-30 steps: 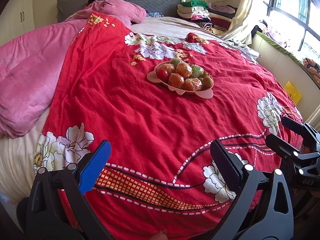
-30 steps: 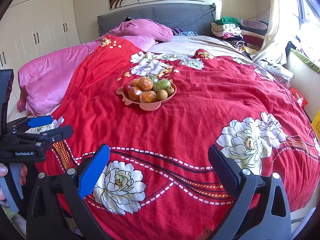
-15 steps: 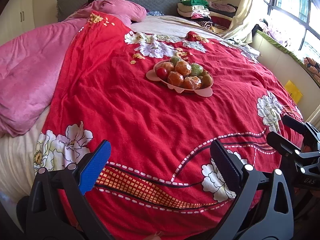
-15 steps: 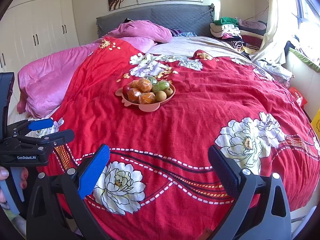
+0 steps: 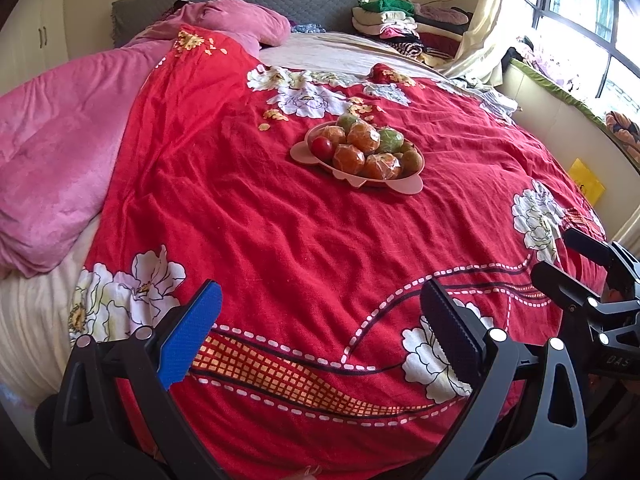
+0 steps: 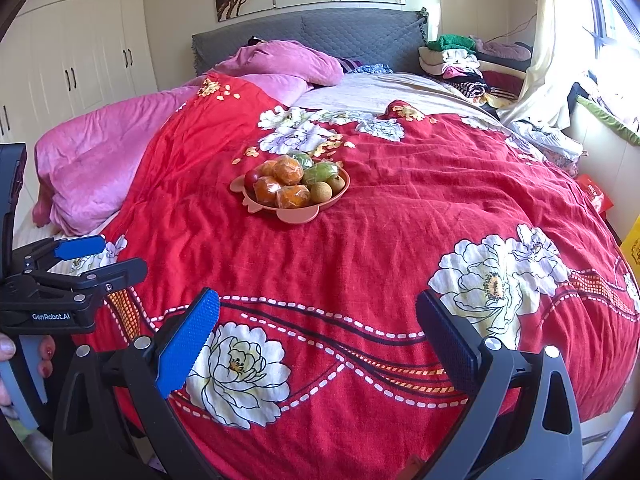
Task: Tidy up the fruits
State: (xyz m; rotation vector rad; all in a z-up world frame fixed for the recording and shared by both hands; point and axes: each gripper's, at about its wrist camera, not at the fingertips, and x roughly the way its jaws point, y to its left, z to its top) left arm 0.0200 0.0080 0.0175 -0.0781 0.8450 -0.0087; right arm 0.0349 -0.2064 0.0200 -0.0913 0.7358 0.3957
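A pink plate [image 5: 403, 185] [image 6: 296, 215] heaped with fruit rests mid-bed on the red floral cover [image 5: 288, 220]. It holds several wrapped oranges [image 5: 349, 158] [image 6: 287, 170], green fruits [image 5: 390, 140] [image 6: 320, 173], a red fruit [image 5: 322, 147] and brown round fruits [image 6: 321, 192]. My left gripper [image 5: 322, 316] hovers open over the bed's near edge, far short of the plate, nothing between its fingers. My right gripper [image 6: 318, 320] is likewise open and empty at the near edge. Each gripper shows in the other's view: the right one [image 5: 568, 260], the left one [image 6: 108, 254].
A pink blanket [image 5: 60, 128] [image 6: 120, 152] lies heaped on the bed's left. Folded clothes [image 6: 452, 60] are stacked by the grey headboard [image 6: 340, 36]. White wardrobes [image 6: 80, 56] stand at left, a window ledge [image 5: 560, 96] at right. A hand [image 6: 24, 354] holds the left gripper's handle.
Both grippers have eased a little forward and up over the bed; the plate sits slightly lower in the views. Both stay open.
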